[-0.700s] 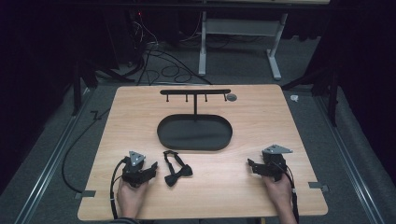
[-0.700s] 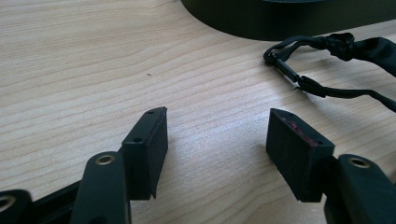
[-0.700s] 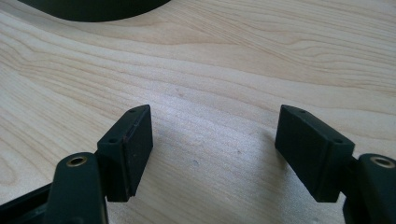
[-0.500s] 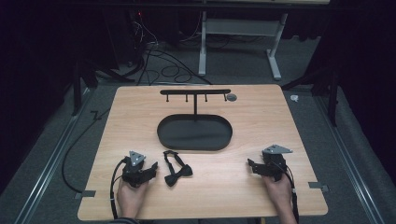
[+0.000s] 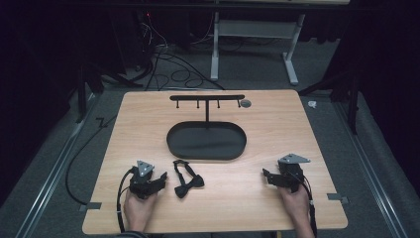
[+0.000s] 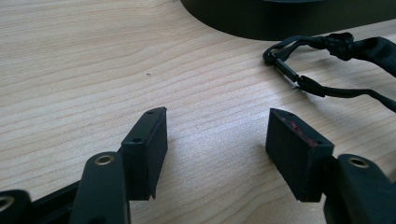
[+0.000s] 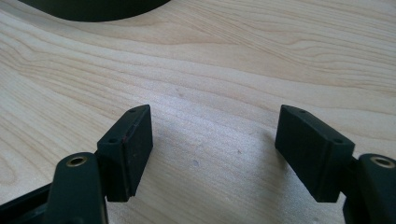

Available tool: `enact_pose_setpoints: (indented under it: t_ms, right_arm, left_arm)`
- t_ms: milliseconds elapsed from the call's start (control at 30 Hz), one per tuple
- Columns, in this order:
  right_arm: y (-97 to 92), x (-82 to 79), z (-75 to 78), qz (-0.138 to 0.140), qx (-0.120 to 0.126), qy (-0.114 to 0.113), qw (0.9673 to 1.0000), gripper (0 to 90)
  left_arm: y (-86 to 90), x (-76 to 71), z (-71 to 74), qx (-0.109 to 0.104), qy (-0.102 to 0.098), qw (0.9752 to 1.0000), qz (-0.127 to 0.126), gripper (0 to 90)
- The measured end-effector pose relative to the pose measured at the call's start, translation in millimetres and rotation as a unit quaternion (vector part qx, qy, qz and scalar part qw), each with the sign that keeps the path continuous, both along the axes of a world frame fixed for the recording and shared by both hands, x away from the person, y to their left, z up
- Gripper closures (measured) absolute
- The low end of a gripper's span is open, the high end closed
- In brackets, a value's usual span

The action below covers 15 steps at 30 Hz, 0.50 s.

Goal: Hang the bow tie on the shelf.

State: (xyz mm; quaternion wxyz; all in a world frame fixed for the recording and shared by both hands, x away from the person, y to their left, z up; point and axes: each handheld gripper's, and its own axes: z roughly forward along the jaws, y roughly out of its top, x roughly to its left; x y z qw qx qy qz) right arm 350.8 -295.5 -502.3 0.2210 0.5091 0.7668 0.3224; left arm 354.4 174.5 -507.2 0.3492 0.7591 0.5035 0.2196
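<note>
A black bow tie (image 5: 186, 180) with its looped strap lies on the wooden table (image 5: 277, 124), just in front of a black oval tray (image 5: 206, 140). From the tray rises a thin stand topped by a bar with small hooks (image 5: 207, 97). My left gripper (image 5: 161, 179) rests on the table to the left of the bow tie, open, with bare wood between its jaws. In the left gripper view the bow tie's strap (image 6: 299, 77) lies ahead to the right of the left gripper (image 6: 217, 123). My right gripper (image 5: 266, 176) rests at the front right, open and empty; the right gripper (image 7: 215, 119) faces bare wood.
A small round grey piece (image 5: 245, 103) sits by the right end of the hook bar. Cables trail from each gripper over the front edge. Beyond the table are a dark floor, loose cables and a white desk frame (image 5: 252, 29).
</note>
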Motion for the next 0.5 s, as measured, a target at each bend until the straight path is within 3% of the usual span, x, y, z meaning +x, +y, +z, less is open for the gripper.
enact_pose_setpoints:
  t_ms: [500]
  right_arm:
    - [-0.1, 0.1, 0.0, 0.000, 0.000, 0.000, 1.0000, 28.8]
  left_arm:
    - [0.0, -0.3, 0.0, -0.002, 0.000, 1.0000, -0.002, 39.4]
